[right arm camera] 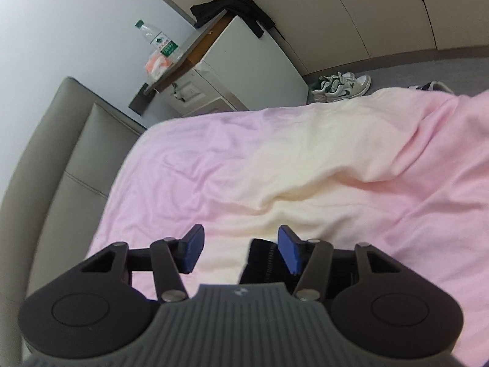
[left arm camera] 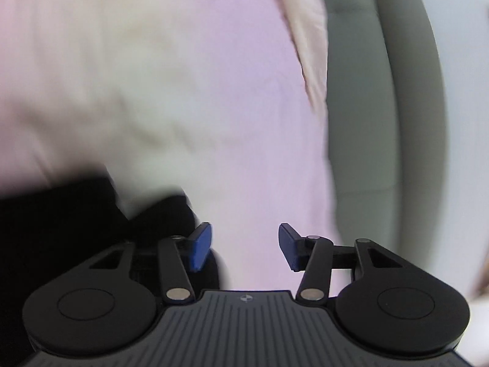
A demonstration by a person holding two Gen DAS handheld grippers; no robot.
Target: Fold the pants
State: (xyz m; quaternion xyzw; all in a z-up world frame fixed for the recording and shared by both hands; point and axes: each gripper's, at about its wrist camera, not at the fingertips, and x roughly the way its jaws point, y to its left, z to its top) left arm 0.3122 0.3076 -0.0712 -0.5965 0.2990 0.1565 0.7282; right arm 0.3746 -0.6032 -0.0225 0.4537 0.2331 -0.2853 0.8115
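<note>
Black pants (right arm camera: 259,260) beside right tool (right arm camera: 241,252), both tools' jaws apart and empty; bottle (right arm camera: 157,38) label unreadable

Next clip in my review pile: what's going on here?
A person works two handheld tools over a bed with a pink and cream sheet, folding black pants. Both the left tool and the right tool stand open, gripping nothing. Dark fabric lies beside the left tool's pad and just under the right one, apparently just let go.

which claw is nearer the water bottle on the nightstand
Right. The right claw faces the water bottle across the bed; the left claw sees only bedding, with no bottle in its view.
</note>
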